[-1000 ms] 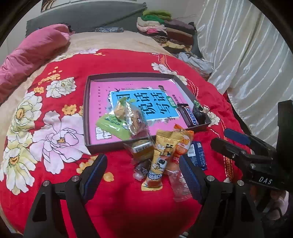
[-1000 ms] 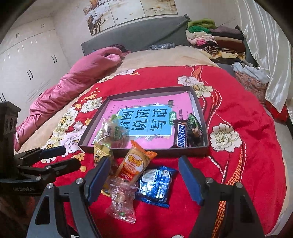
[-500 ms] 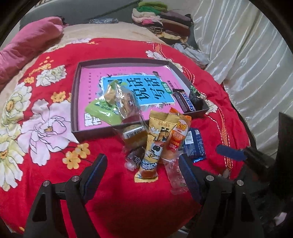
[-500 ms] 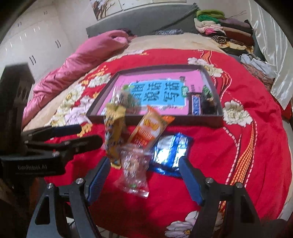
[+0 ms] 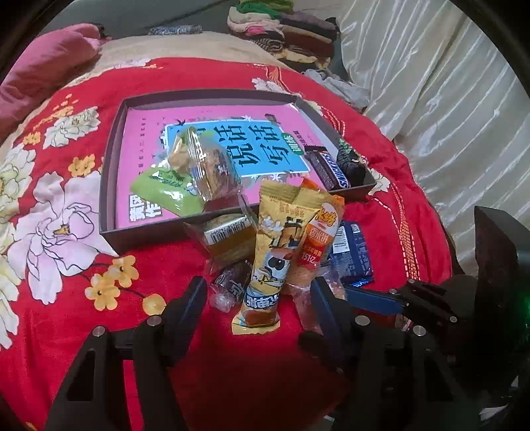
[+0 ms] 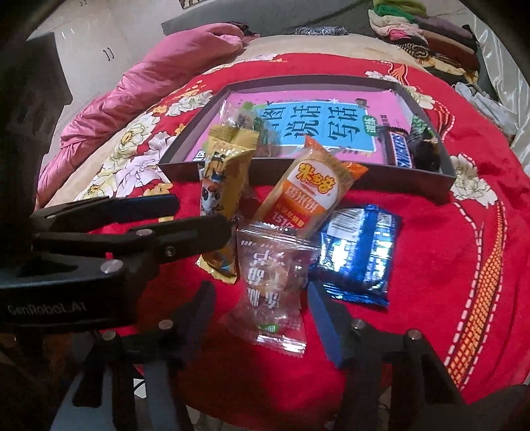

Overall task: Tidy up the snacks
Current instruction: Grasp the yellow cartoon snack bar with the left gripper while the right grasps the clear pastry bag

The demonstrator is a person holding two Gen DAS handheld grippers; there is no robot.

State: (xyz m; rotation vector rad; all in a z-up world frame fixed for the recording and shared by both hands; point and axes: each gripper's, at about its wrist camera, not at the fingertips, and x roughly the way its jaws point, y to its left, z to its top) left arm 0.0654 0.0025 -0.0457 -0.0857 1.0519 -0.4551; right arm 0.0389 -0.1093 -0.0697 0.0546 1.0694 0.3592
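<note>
A dark shallow tray [image 5: 109,185] [image 6: 298,172] lined with a pink book lies on the red flowered blanket. In it are a green packet [image 5: 165,192], a clear wrapped pastry [image 5: 205,165], a Snickers bar [image 5: 328,169] [image 6: 400,149] and a dark snack [image 5: 352,162]. In front of the tray lies a pile: a yellow packet [image 5: 275,258] [image 6: 225,185], an orange packet [image 5: 318,232] [image 6: 311,195], a blue packet [image 5: 351,255] [image 6: 357,258], a clear candy bag [image 6: 271,285] and small brown sweets [image 5: 232,281]. My left gripper [image 5: 261,298] is open at the yellow packet. My right gripper [image 6: 261,298] is open around the clear bag.
A pink quilt [image 6: 149,83] lies at the far left. Folded clothes [image 5: 285,30] are stacked at the back. A white curtain [image 5: 447,99] hangs on the right past the bed's edge. Each gripper shows in the other's view, left [image 6: 132,228] and right [image 5: 414,298].
Both grippers have moved forward and down toward the snack pile and closer to each other. The snacks have not moved.
</note>
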